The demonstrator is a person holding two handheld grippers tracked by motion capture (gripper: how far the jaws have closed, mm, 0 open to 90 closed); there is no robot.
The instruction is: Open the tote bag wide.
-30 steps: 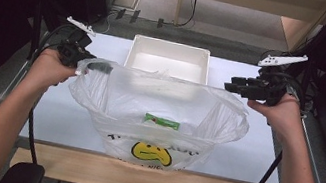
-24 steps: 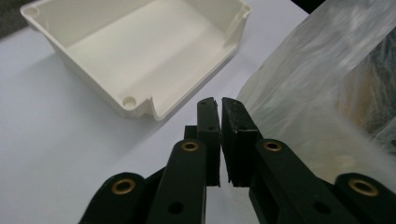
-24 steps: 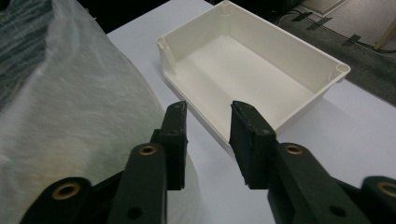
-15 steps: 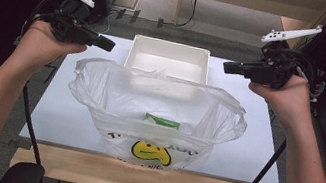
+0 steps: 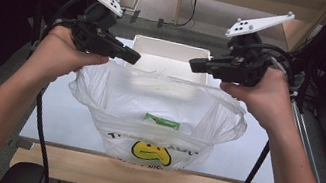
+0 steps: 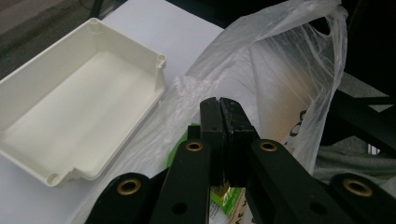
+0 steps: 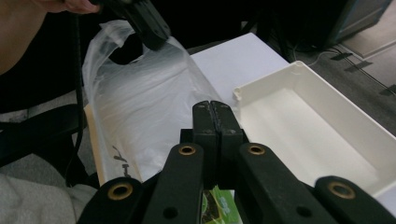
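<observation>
Item: plastic bag (image 5: 156,116) on tabletop (image 5: 59,119), before white tray (image 5: 170,54) | left tongs (image 5: 132,58), right tongs (image 5: 195,66): closed, empty, above bag rim | Risk: unsupported bag may slump, spilling green packet (image 5: 162,121).

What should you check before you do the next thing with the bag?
1. Left gripper shut, holding nothing: ok.
2. Right gripper shut, holding nothing: ok.
3. Plastic bag mouth wide open: ok.
4. Green packet inside the bag: ok.
5. White bin emptied: ok.
6. Bag standing steady at the table edge: cannot tell.
</observation>
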